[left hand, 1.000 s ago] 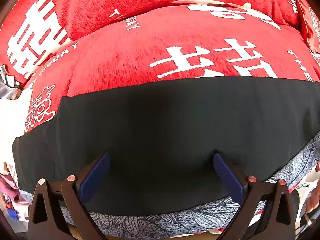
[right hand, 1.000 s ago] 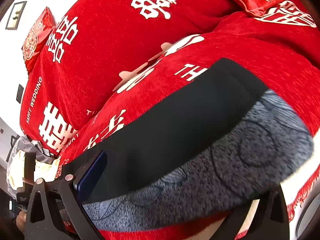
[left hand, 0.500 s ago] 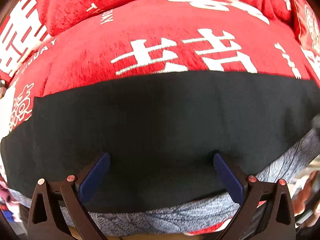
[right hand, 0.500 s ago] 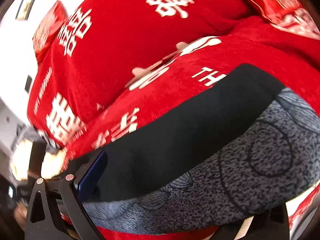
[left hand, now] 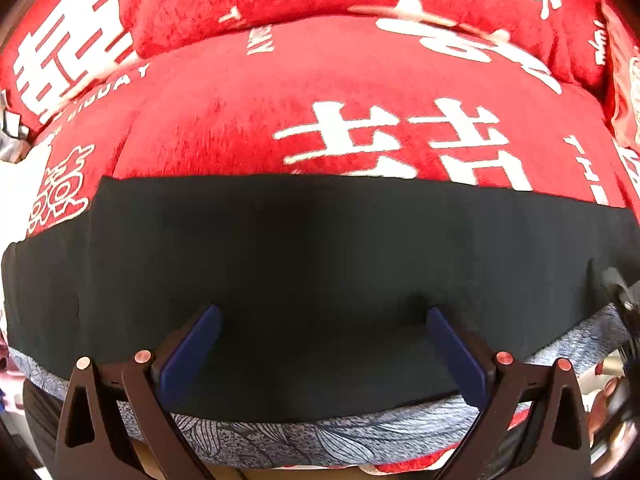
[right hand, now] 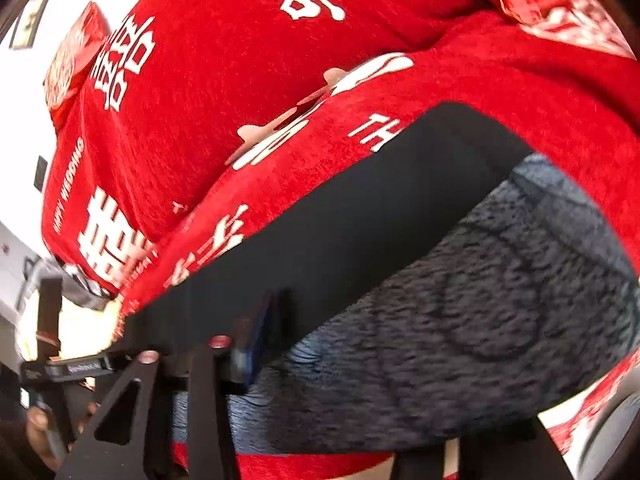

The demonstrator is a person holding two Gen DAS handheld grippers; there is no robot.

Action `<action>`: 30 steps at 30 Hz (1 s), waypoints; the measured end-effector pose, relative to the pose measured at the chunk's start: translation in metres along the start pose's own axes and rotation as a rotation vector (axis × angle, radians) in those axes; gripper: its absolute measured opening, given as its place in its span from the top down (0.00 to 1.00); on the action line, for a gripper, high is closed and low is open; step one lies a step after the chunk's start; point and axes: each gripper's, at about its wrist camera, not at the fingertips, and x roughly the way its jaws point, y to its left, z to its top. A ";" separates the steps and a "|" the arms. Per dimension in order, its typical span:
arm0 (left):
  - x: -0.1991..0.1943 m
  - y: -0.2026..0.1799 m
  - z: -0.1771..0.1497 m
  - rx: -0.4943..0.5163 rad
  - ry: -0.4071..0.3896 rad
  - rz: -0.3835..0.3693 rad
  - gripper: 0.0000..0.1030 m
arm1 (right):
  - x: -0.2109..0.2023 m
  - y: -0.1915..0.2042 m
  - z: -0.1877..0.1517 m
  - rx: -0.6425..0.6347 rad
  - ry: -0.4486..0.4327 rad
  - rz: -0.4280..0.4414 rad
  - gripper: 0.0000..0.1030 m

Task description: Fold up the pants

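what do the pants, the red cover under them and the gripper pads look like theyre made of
Pants: smooth, matte black knit, likely; the grey patterned side looks fuzzy.
Red cover: napped chenille-like weave, white characters woven or printed in.
Left gripper pads: matte blue, probably rubber or foam, on black plastic-looking fingers.

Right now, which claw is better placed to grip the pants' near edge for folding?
Probably right: the right claw sits at the pants end, one pad against the grey patterned fabric edge. The left claw gapes open over the black middle.
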 end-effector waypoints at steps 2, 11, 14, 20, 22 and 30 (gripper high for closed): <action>0.010 0.001 0.000 0.002 0.005 0.003 0.00 | 0.004 0.013 -0.003 -0.064 0.004 -0.030 0.27; 0.012 -0.006 -0.002 0.027 -0.037 0.034 0.00 | 0.004 0.033 0.009 -0.166 0.030 -0.060 0.82; 0.011 -0.013 -0.007 0.035 -0.064 0.053 0.00 | -0.014 0.056 0.010 -0.230 -0.024 -0.067 0.83; 0.008 -0.018 -0.012 0.058 -0.109 0.074 0.00 | 0.000 0.072 0.011 -0.343 0.039 -0.233 0.83; 0.008 -0.016 -0.011 0.059 -0.105 0.069 0.00 | -0.006 0.077 0.012 -0.356 0.025 -0.235 0.83; 0.006 -0.015 -0.012 0.070 -0.115 0.062 0.00 | -0.021 0.137 0.006 -0.533 -0.053 -0.320 0.83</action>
